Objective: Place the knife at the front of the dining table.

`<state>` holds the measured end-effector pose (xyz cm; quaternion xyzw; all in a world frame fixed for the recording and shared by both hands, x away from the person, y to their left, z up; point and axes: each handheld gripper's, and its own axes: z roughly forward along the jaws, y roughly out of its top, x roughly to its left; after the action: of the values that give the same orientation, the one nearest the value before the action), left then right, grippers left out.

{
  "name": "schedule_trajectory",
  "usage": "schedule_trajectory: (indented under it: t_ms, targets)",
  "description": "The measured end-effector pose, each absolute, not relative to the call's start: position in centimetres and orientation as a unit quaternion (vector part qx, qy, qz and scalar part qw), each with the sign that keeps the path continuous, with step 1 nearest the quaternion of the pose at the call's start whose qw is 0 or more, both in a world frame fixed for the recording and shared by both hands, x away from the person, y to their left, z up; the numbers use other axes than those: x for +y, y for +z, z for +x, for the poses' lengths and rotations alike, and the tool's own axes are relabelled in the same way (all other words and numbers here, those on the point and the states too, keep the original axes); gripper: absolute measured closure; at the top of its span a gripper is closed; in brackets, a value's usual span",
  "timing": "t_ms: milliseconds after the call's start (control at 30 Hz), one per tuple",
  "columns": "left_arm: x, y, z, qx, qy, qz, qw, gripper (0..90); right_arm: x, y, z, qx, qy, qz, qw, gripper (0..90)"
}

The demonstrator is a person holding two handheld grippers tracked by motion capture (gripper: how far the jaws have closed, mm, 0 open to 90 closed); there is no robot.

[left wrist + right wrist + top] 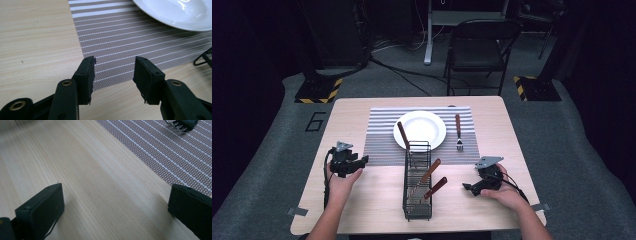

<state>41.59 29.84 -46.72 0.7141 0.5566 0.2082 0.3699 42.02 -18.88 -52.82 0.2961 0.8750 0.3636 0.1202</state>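
Left claw (113,75) above placemat (120,47) corner

A black folding chair (477,47) and two yellow-striped stand bases (318,90) stand on the floor, well beyond both jaws.

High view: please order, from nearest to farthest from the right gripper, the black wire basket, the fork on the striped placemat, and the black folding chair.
Measured from the right gripper:
1. Black wire basket, just to its left on the wooden table.
2. Wooden-handled fork, beyond the gripper, on the right part of the striped placemat.
3. Black folding chair, on the floor behind the table's far edge.
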Motion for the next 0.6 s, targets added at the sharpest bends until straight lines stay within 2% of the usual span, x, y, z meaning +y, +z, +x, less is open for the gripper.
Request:
schedule_trajectory:
  t_ms: [600]
  targets:
    - [26.4, -43.5, 41.3, 0.512, 0.19, 0.741, 0.39, 60.2, -18.9, -52.8, 42.0, 0.875, 0.364, 0.296, 0.12, 0.0]
